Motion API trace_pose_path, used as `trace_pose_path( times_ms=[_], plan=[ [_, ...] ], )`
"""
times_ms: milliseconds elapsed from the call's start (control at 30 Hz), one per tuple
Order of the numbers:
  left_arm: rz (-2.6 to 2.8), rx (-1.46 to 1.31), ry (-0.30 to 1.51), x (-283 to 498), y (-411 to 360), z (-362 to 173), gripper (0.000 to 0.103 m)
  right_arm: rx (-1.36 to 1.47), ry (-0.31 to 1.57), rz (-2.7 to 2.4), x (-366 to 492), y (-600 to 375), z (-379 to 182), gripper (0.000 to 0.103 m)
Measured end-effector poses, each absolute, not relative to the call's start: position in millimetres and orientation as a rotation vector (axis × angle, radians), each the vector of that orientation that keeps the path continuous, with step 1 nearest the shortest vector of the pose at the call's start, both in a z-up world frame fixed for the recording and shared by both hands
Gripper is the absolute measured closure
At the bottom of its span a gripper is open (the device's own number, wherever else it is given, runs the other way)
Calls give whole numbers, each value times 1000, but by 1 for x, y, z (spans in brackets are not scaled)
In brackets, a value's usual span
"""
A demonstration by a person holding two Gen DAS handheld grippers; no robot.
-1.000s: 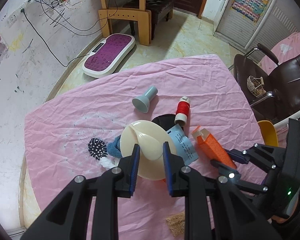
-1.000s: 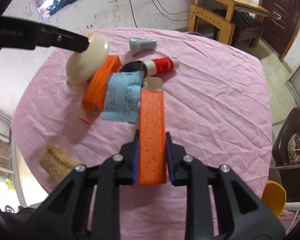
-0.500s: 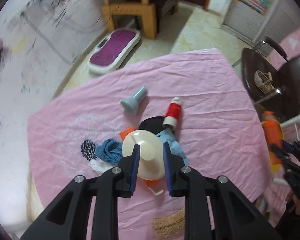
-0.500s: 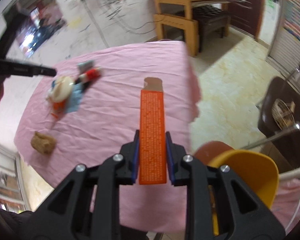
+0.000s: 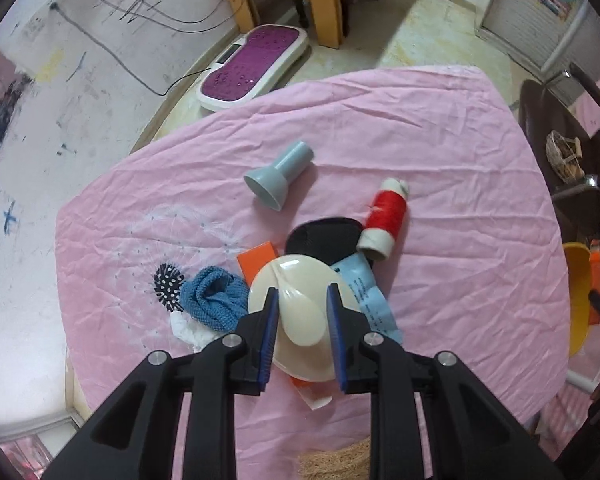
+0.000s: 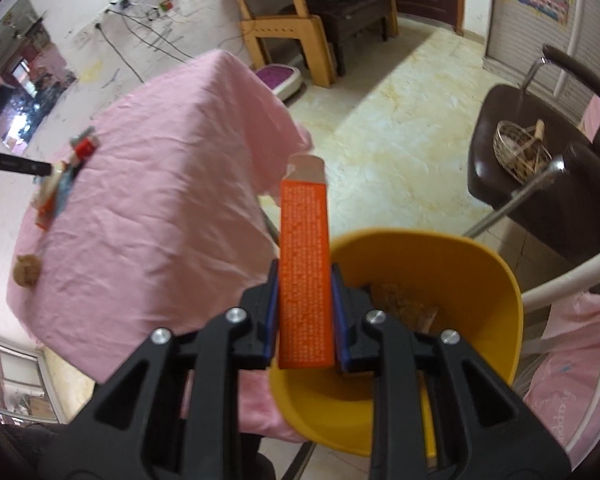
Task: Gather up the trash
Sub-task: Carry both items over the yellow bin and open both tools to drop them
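right claw point(image 6: 304, 320) clenched on the orange carton point(image 6: 305, 276), long axis running away along the fingers, its near end over the yellow bin's point(image 6: 496, 320) left rim. left claw point(image 5: 302, 332) grips the cream lid point(image 5: 296, 300) above the desk point(image 5: 440, 160).

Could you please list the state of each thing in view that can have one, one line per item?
Left gripper: jaws shut on the cream lid.
Cream lid: held over the pile.
Right gripper: jaws shut on the orange box.
Orange box: end flap open, held at the bin's rim.
Yellow bin: open, some trash inside.
Grey funnel: lying on its side.
Red thread spool: lying on its side.
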State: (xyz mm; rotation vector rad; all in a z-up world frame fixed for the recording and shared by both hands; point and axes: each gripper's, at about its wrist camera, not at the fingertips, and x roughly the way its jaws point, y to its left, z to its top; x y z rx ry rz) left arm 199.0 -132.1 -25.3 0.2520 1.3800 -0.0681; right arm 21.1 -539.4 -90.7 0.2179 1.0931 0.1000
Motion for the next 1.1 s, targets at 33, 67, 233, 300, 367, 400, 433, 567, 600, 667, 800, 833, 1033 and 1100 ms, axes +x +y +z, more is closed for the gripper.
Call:
trace_pose_path(
  times_ms=[33,67,233,300,367,400,433,567,600,667,800,833,1033,1100],
  plan=[
    [-55,277,1372,197,-135,-27,85,222,1100,98,20,-543,-96,81],
    [-49,293,1364,196,-137,-26,85,225,1113,97,19,-546,-103,81],
    [-59,340,1353,190,-157,-21,86,221,1178,80,10,-558,-137,81],
    [-70,360,1331,185,-171,-13,86,223,1208,72,6,-565,-152,80],
    [-106,376,1310,177,-192,-2,86,228,1238,54,3,-572,-163,61],
    [-127,384,1295,172,-204,3,86,235,1239,36,1,-577,-166,36],
    [-159,392,1282,167,-219,9,86,245,1231,31,0,-581,-167,29],
    [-340,442,1230,136,-308,23,86,312,1172,27,-11,-598,-159,25],
    [-386,455,1223,128,-331,22,86,320,1158,21,-14,-602,-155,25],
    [-484,463,1229,111,-377,15,86,340,1121,7,-26,-611,-146,25],
    [-615,461,1265,86,-450,-17,86,385,1065,-35,-53,-634,-127,25],
    [-634,456,1277,81,-465,-27,86,396,1057,-40,-59,-637,-123,25],
    [-721,436,1343,63,-511,-82,23,413,1043,-85,-97,-654,-109,20],
    [-730,440,1340,59,-511,-87,23,415,1035,-94,-103,-655,-105,20]
  ],
)
